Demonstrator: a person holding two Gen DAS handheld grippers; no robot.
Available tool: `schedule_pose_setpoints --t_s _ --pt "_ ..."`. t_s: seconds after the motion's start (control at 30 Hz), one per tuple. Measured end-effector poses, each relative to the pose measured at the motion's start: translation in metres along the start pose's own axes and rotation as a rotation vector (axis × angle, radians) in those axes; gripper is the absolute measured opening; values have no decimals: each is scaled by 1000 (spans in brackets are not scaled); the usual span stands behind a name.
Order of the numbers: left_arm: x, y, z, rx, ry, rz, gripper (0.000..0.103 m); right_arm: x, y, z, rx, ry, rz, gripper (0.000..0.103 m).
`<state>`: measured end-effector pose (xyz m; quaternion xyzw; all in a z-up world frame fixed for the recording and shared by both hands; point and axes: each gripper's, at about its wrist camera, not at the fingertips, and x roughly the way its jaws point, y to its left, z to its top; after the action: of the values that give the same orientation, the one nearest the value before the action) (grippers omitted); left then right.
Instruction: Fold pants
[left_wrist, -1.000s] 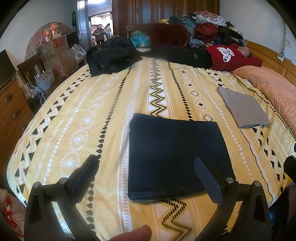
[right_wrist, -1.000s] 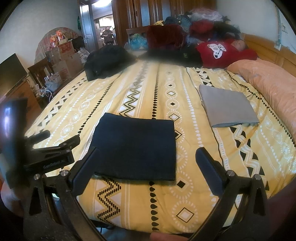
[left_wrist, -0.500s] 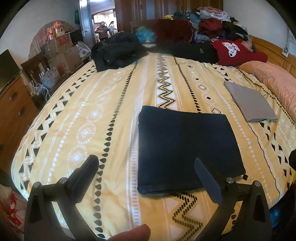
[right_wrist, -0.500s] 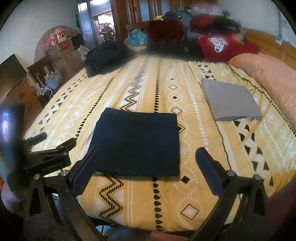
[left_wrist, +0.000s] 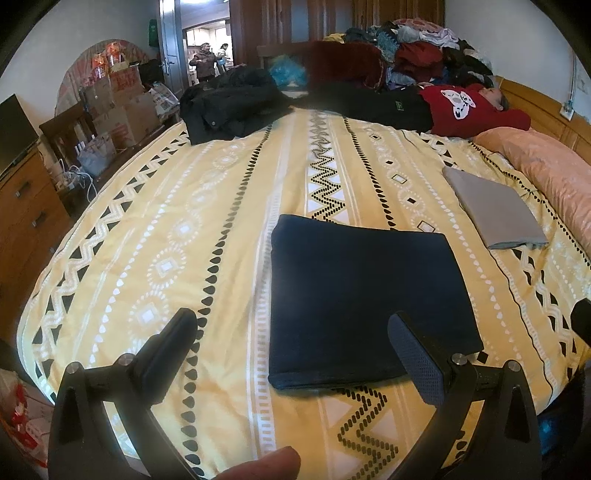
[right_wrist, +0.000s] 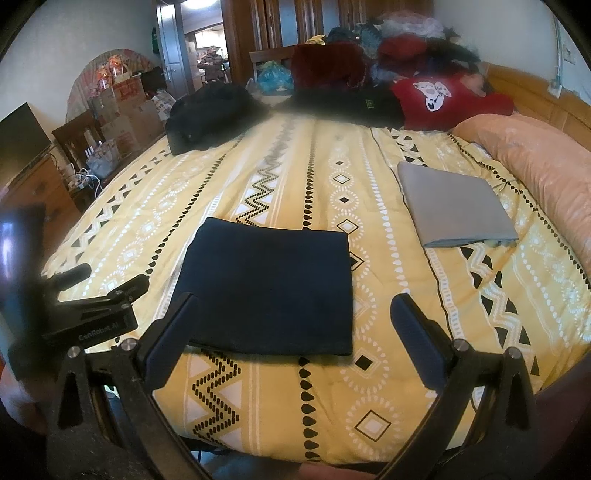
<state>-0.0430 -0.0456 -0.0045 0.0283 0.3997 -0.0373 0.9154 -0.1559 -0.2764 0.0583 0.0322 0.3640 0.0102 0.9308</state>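
Change since a second ago: both cameras drawn slightly back and up from the bed edge; navy pants in the same folded square, same spot; jaws as wide as before.
Bed cover: yellow, patterned with black and white zigzags, diamonds and dots; spread flat over the whole bed.
Clothes heap: piled at the far end, with a black jacket to its left and a red top to its right.
Pink pillow: along the right edge, near the wooden headboard.
Folded pants: navy, squared into a neat rectangle, lying flat near the close edge of the bed, slightly right of centre in the left wrist view; untouched by either tool.
Grey folded garment: flat, well apart from the pants, toward the pillow.
Left gripper: released, jaws spread wide, empty, hovering above the near edge; right finger overlapping the pants' near right corner in view only.
Right gripper: released, jaws wide, holding nothing, poised over the pants' near edge.
Fingertip: at the bottom of the left wrist view.
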Motion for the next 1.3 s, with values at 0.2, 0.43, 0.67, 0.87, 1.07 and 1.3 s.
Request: schedule_pose_setpoints --t_s 0.2,0.43,0.67,0.87,1.07,1.3 --pt "-3 2 0 -2 -7 9 103 -2 6 0 -11 -1 16 103" --pt "-6 3 -1 -8 -14 12 103 -2 9 -1 -20 -4 19 102" --pt "-8 8 0 -17 -15 18 103 0 12 -2 -20 5 26 102" --pt "-7 13 -2 -25 -12 30 103 1 16 -4 -30 15 41 102" --pt "-8 15 -2 -27 -14 34 103 2 18 -4 -21 21 45 102" --pt "-10 17 -2 -29 -12 44 103 1 20 -5 -25 23 45 102"
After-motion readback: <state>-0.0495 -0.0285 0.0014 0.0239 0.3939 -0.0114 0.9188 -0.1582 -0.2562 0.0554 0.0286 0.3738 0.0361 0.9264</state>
